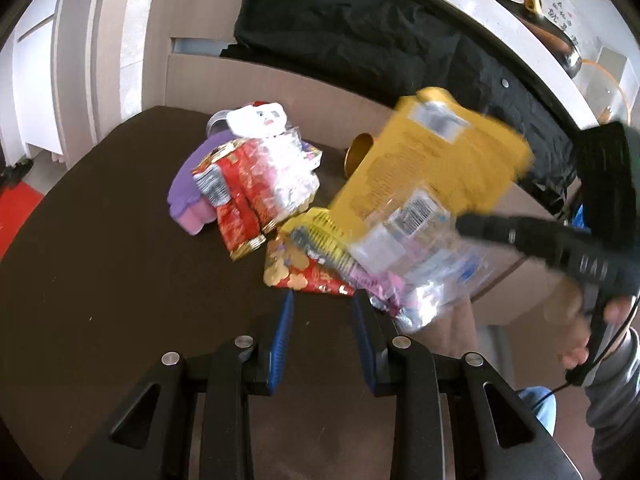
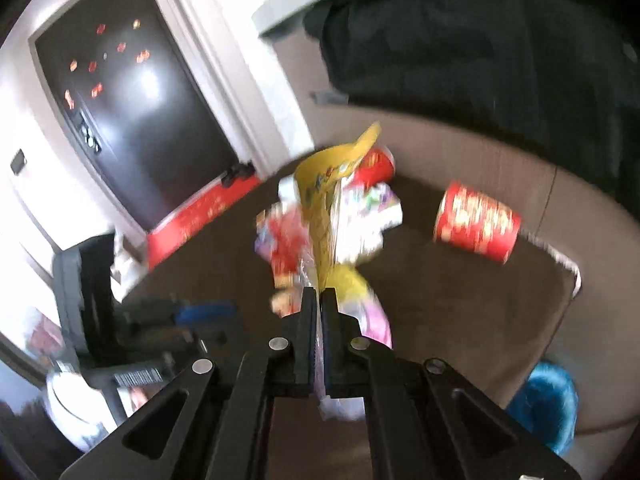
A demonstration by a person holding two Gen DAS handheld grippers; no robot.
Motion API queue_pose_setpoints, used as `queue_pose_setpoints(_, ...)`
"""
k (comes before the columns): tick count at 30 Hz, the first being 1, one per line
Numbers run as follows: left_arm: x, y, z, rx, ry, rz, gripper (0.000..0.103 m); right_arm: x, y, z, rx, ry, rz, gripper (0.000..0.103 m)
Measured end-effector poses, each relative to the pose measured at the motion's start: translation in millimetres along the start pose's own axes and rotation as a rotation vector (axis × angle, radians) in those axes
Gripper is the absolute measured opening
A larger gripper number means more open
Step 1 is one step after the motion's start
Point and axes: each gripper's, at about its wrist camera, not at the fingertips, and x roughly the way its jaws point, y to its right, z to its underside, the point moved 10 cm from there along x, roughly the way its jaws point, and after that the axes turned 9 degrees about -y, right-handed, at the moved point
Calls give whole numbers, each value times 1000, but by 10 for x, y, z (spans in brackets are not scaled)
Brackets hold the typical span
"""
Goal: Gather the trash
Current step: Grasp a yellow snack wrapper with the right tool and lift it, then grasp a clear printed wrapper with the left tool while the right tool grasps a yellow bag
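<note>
A pile of snack wrappers lies on the dark table [image 1: 100, 240]: a red wrapper [image 1: 240, 196], a red-and-gold packet [image 1: 296, 272], a purple holder [image 1: 188, 196]. My right gripper [image 2: 319, 296] is shut on a yellow snack bag [image 2: 320, 216] with a clear end, held up above the table; the bag [image 1: 432, 168] also shows blurred in the left wrist view, with the right gripper [image 1: 476, 226] at its right. My left gripper [image 1: 320, 308] is open and empty, just short of the red-and-gold packet.
A red cylindrical can [image 2: 476, 222] lies on its side at the table's right. A blue-lined bin [image 2: 548, 408] sits low at the right. A black coat [image 1: 360, 28] hangs behind cardboard [image 1: 240, 76]. A dark door [image 2: 132, 112] is at left.
</note>
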Motion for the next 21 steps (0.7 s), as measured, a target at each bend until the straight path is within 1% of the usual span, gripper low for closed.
queue_pose_setpoints(2, -2, -12, 37, -4, -9, -3, 32, 94, -50, 170, -39, -35, 12, 8)
queue_pose_setpoints(3, -9, -18, 48, -5, -10, -4, 32, 129, -55, 193, -47, -45, 16, 9)
queue_pose_setpoints(5, -40, -23, 65, -4, -6, -4, 32, 186, -78, 226, -77, -68, 35, 14)
queue_pose_setpoints(7, -63, -31, 83, 0, -4, -5, 32, 190, -83, 169, -95, -56, 64, 22)
queue_pose_setpoints(9, -73, -46, 106, 1, -4, -10, 32, 162, -56, 49, -86, -24, 83, 22)
queue_pose_setpoints(10, -71, -63, 115, -1, -6, -12, 32, 141, -36, -28, -70, -4, 77, 22)
queue_pose_setpoints(12, -61, -106, 129, -9, -11, -17, 32, 118, 93, -243, 1, 38, 63, 22)
queue_pose_setpoints(14, -53, -161, 148, -26, -15, -22, 32, 139, 253, -411, 74, 59, 83, 4)
queue_pose_setpoints(15, -56, -195, 156, -39, -17, -24, 32, 179, 326, -476, 90, 54, 94, 2)
queue_pose_setpoints(18, -129, -276, 174, -60, -13, -24, 32, 248, 417, -582, 82, 37, 107, 3)
queue_pose_setpoints(20, -211, -282, 164, -57, 1, -23, 32, 242, 426, -527, 61, 14, 74, 5)
queue_pose_setpoints(21, -251, -274, 158, -53, 6, -20, 32, 239, 448, -466, 49, -1, 76, 9)
